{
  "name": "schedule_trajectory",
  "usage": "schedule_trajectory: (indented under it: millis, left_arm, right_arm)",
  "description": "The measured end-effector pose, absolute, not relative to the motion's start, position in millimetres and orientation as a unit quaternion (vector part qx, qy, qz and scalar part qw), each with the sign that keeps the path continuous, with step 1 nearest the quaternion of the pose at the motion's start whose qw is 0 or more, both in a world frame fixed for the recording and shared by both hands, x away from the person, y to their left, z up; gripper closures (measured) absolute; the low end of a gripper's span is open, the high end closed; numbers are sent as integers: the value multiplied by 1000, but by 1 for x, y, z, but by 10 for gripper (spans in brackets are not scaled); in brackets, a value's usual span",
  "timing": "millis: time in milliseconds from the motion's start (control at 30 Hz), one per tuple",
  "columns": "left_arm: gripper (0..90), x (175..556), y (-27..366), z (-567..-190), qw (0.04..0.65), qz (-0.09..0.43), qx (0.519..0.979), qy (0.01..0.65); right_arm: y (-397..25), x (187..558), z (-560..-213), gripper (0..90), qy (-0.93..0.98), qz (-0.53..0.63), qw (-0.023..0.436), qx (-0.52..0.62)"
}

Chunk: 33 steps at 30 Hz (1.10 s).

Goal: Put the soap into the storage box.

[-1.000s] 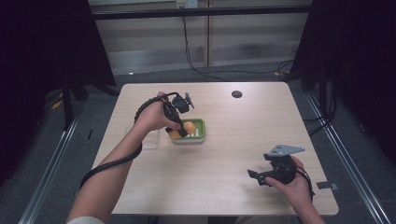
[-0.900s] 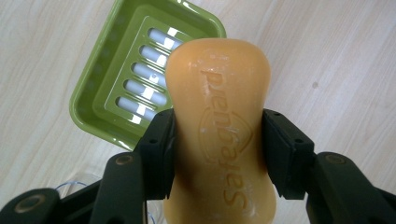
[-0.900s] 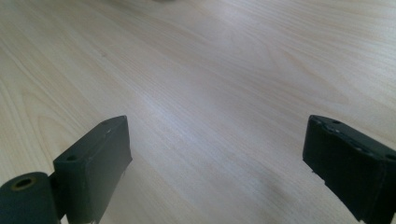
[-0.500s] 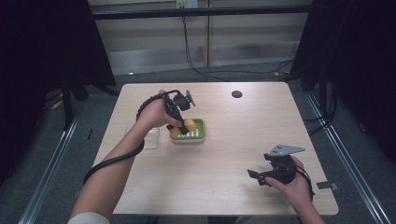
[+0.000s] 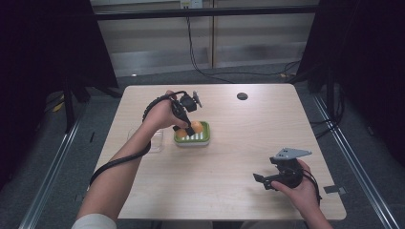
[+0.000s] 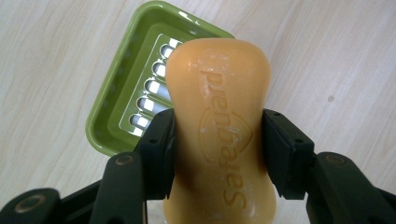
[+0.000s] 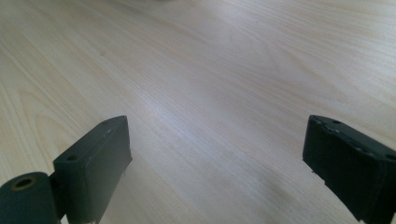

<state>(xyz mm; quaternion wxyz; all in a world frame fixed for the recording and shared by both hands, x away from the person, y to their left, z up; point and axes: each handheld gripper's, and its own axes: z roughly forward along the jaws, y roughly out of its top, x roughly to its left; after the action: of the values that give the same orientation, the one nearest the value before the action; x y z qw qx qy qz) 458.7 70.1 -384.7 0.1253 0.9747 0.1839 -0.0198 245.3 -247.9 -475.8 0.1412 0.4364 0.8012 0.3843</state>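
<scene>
**Soap bar in my left tongs, over the green dish**

High view. My left gripper (image 5: 187, 125) is over the near-left part of the green soap dish (image 5: 203, 138), an orange soap bar (image 5: 196, 125) between its jaws. The dish sits left of centre on the wooden table (image 5: 229, 157). A clear plastic item (image 5: 155, 140), too faint to identify, lies just left of the dish. My right gripper (image 5: 261, 180) is at the near right corner, well apart from the dish.

Left gripper view. My jaws are closed on the waist of the soap bar (image 6: 219, 135), one pad on each side; embossed lettering faces up. The soap dish (image 6: 135, 88), with its slotted insert, lies below and beyond the bar.

Right gripper view. My right gripper (image 7: 215, 158) has its jaws spread wide, nothing between them, over bare table (image 7: 210, 84).
</scene>
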Motion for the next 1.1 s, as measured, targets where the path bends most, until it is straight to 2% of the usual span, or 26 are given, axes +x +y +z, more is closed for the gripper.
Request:
schedule_trajectory:
  millis: [1100]
  left_arm:
    - [490, 479, 65, -401, 121, -23, 976, 179]
  right_arm:
    - [-248, 246, -477, 75, 799, 386, 138, 440]
